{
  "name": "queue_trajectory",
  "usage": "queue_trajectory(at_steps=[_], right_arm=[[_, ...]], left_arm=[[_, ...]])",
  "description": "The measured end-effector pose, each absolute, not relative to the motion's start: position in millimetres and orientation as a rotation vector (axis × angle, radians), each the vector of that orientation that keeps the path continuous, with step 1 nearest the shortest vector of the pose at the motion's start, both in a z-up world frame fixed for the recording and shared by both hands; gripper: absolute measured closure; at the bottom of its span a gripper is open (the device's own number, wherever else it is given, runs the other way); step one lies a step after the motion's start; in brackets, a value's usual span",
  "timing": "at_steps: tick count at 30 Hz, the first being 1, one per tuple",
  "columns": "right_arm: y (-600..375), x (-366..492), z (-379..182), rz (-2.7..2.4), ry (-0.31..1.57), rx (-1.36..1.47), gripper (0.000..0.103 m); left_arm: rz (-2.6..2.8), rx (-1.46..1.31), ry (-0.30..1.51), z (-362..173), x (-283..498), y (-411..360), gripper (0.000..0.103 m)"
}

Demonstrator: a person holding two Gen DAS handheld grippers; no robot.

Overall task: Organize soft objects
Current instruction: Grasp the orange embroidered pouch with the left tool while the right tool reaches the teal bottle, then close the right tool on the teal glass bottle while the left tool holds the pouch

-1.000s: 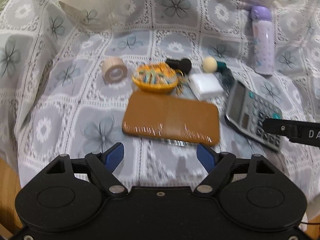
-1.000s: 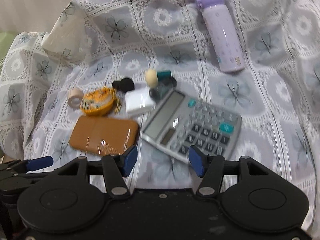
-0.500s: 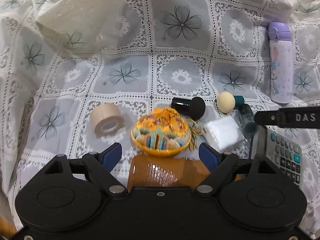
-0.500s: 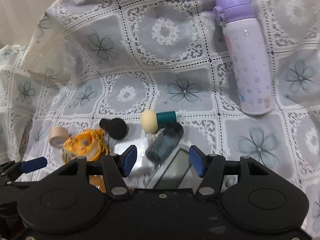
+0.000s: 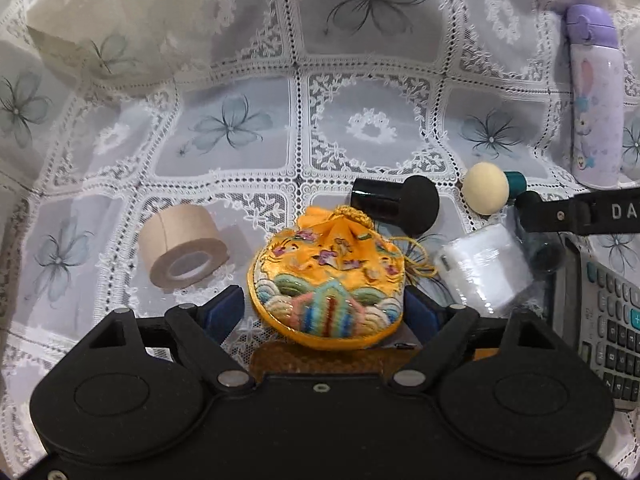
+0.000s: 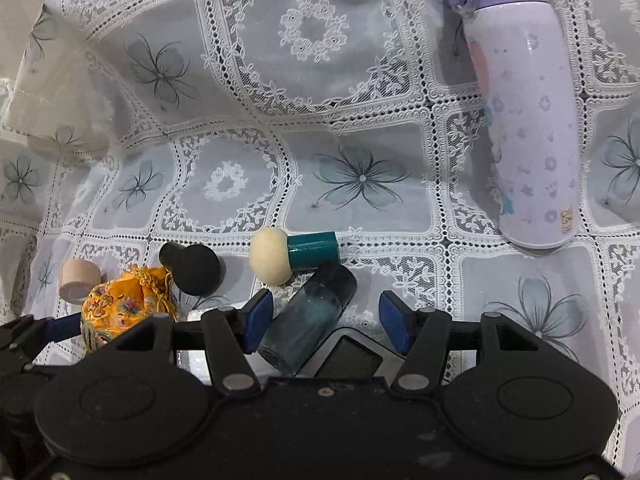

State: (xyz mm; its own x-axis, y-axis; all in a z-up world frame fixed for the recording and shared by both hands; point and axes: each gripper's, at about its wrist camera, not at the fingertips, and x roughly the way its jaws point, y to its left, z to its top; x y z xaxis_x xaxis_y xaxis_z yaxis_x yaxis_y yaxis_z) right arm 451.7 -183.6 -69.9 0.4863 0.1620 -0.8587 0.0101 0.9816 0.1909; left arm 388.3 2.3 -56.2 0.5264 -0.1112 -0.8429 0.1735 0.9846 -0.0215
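Note:
An orange embroidered pouch (image 5: 324, 280) lies on the lace cloth, right between the blue pads of my left gripper (image 5: 322, 314). The pads flank it without squeezing, so that gripper is open. Behind the pouch lie a black sponge puff (image 5: 394, 204) and a cream sponge on a teal handle (image 5: 486, 194). My right gripper (image 6: 326, 320) is open over a translucent teal cap (image 6: 308, 320), which lies close to its left pad. The cream sponge (image 6: 270, 256) is just beyond those fingertips, and the pouch (image 6: 120, 304) is at the lower left.
A tape roll (image 5: 182, 248) sits left of the pouch and a white wrapped packet (image 5: 484, 272) right of it. A calculator (image 5: 608, 320) is at the right edge. A brown case (image 5: 332, 354) peeks out under the pouch. A purple bottle (image 6: 524, 120) lies far right.
Both grippers have come forward and down over the objects. The pouch now sits between the left pads, which stand wider. The brown case and calculator have slid mostly under the grippers.

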Motion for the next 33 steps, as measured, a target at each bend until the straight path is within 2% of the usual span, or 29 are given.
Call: queue_trajectory(at_steps=[2,7,11,20,21,23,24,25,33], right_arm=[[-182,453,-72,0.099,1.064,0.176,0.045],[-176,453,-72,0.144,1.059,0.171,0.062],[-179,457,-72,0.127,1.028,0.172,0.066],[-206,465,-71,0.03,0.985,0.226,0.066],[-208,463,-68,0.045,0.979,0.228,0.065],[-208,456,-63,0.088,0.961,0.207,0.057],[-206,452,-60,0.106,0.949,0.187,0.048],[-205,448,-58,0.122,0.936,0.162,0.045],[-180,414,-53,0.287,0.886,-0.063,0.037]], left_arm=[[-0.184,0.065,0.998,-58,390,3,0.028],[-0.184,0.079,0.969,-62,393,1,0.029],[-0.179,0.065,0.981,-64,399,1,0.029],[-0.175,0.115,1.006,-69,401,-6,0.027],[-0.175,0.103,1.008,-69,402,-5,0.027],[-0.178,0.072,1.016,-69,404,-2,0.026],[-0.178,0.057,1.021,-68,405,-1,0.026],[-0.178,0.048,1.026,-68,406,-1,0.025],[-0.183,0.079,1.042,-70,407,-7,0.021]])
